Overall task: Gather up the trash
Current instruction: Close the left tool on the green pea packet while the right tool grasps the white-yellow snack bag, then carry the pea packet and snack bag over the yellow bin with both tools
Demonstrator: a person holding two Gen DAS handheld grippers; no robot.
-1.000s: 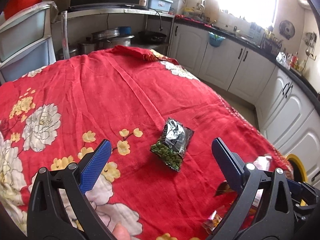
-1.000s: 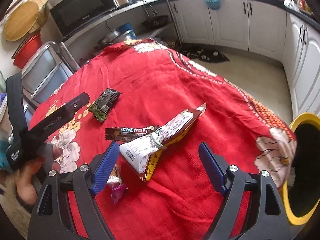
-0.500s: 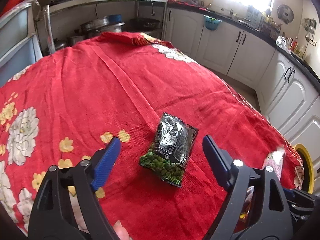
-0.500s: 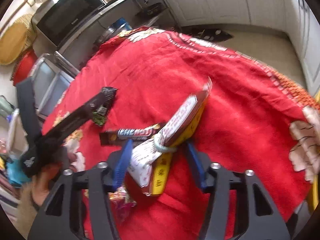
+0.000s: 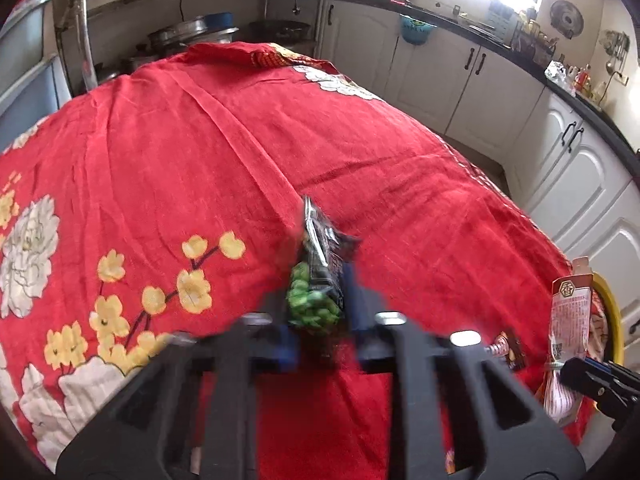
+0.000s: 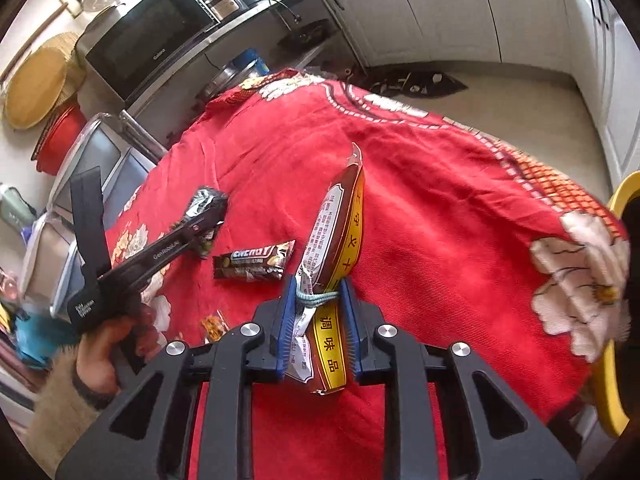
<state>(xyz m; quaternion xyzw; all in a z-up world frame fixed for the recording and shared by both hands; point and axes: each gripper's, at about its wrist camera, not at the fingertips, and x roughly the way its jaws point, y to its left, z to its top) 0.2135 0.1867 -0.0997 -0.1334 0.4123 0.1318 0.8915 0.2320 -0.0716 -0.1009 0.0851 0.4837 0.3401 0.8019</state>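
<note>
The green pea snack packet [image 5: 318, 280] stands pinched on edge between the blue pads of the left gripper [image 5: 318, 320], its dark foil top crumpled upward over the red flowered tablecloth [image 5: 200, 140]; the jaws are clamped against its sides, though this view is blurred by motion. From the right wrist view the same packet [image 6: 206, 204] shows at the tip of the left gripper [image 6: 200, 236], which a bare hand [image 6: 108, 344] in a fuzzy tan sleeve holds over the left part of the table. The right gripper [image 6: 316, 312] is clenched on a brown and yellow seasoning packet [image 6: 336, 232] tied round the middle with a pale blue band [image 6: 318, 298]; the packet juts forward and upward from the pads, off the cloth. In the left wrist view this packet [image 5: 568, 320] appears at the right edge, near the yellow bin [image 5: 610, 312]. A brown chocolate bar wrapper [image 6: 254, 266] lies flat on the cloth between the two grippers, and a small orange wrapper [image 6: 214, 324] lies nearer, just beside the right gripper's left arm. The yellow rim of the bin [image 6: 618, 200] shows past the table's right edge. Behind the table a microwave [image 6: 148, 36] sits on a steel shelf, and white cabinets [image 5: 440, 68] line the wall.
</note>
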